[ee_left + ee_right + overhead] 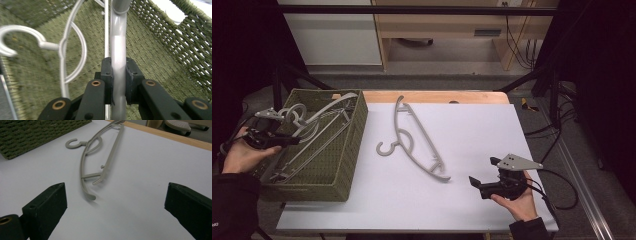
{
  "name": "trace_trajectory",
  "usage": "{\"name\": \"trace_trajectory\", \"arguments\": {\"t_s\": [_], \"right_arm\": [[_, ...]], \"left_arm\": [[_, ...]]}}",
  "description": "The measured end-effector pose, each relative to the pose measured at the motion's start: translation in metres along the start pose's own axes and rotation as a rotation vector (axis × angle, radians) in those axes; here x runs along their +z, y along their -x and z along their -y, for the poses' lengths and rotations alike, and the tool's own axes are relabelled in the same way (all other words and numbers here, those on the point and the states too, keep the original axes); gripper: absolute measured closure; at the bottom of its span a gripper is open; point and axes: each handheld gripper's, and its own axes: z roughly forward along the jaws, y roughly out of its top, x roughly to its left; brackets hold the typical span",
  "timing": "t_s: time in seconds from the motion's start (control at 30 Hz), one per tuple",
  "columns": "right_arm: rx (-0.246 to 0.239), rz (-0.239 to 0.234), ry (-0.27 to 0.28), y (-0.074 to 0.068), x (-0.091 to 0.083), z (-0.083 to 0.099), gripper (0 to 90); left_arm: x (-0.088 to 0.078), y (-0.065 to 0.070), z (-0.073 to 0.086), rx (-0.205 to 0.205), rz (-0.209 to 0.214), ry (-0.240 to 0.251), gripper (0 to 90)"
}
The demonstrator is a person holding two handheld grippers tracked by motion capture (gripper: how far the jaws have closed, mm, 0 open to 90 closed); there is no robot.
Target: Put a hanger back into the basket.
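- The left claw (282, 141) is reaching into the green woven basket (347, 165) at the left side of the counter (492, 130) — its pads are pinching the grey bar of a hanger (118, 50) lying in the basket among others.
- The right claw (473, 181) is resting low near the front right of the counter, jaws spread wide with nothing between them.
- A second grey hanger (414, 140) is lying flat mid-counter — just right of the basket, well apart from the right claw.
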Motion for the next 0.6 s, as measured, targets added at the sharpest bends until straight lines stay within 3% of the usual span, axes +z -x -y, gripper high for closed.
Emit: {"name": "trace_trajectory", "arguments": {"t_s": [0.17,0.33,0.43,0.5,0.6], "right_arm": [[0.000,0.000,0.000,0.000,0.000,0.000,5.0],[0.000,-0.001,0.000,0.000,0.000,0.000,5.2],[-0.001,-0.004,0.004,0.000,0.000,-0.001,5.3],[-0.005,-0.004,0.005,-0.001,0.001,-0.002,5.4],[-0.016,-0.007,0.006,-0.004,0.003,-0.007,5.8]], "left_arm": [[0.021,-0.003,0.007,-0.050,0.028,-0.023,79.5],[0.039,-0.003,0.010,-0.069,0.048,-0.045,79.2],[0.046,-0.005,0.012,-0.088,0.012,-0.049,78.5],[0.044,-0.008,0.014,-0.116,-0.038,-0.039,77.2],[0.042,-0.013,0.018,-0.158,-0.104,-0.044,68.1]]}}
